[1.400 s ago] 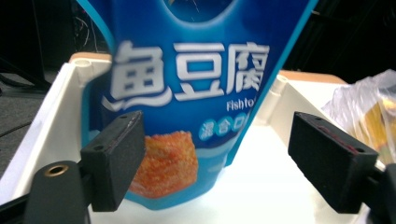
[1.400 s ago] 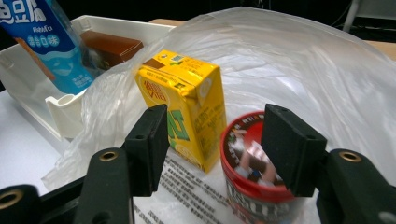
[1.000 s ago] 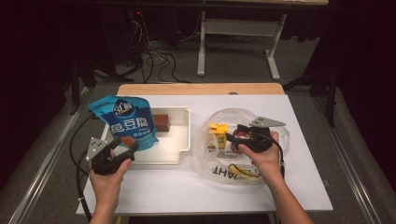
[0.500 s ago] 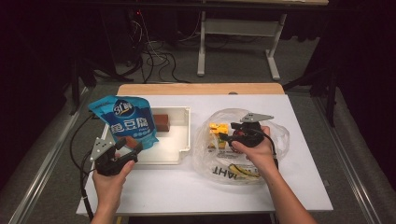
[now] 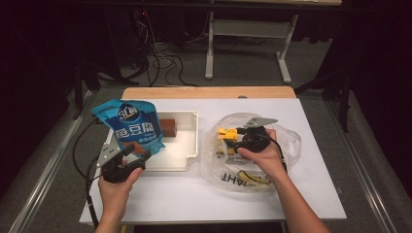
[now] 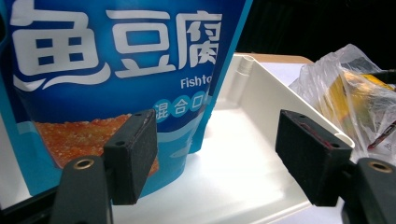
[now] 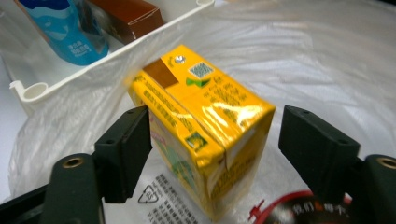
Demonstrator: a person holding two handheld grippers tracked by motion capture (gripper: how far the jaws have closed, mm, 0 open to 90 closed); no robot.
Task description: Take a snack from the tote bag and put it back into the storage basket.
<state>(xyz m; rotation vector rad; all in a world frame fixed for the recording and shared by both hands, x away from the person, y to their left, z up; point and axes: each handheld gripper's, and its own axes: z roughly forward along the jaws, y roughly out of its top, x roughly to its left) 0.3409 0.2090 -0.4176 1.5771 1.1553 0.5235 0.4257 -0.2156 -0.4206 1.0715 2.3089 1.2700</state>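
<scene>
Having shifted toward the tray since earlier, right tool [image 7: 212, 140] now widening, jaws just opening around yellow carton [image 7: 201, 126] without pressing, inside clear plastic bag [image 5: 286, 141]. Left tool [image 6: 219, 154] gaping apart beside blue pouch [image 6: 112, 70], standing in white tray [image 5: 187, 145] on table [image 5: 194, 194].

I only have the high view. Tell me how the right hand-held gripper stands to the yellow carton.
Observer: The right hand-held gripper has its jaws open either side of the yellow carton, pads clear of it; they have just been opening.
Operator: Report what the carton sits on.
Observer: On the clear plastic bag.
Operator: Now the left one.
Observer: The left hand-held gripper is open too, its one pad in front of the blue pouch, which stands in the white tray.
</scene>
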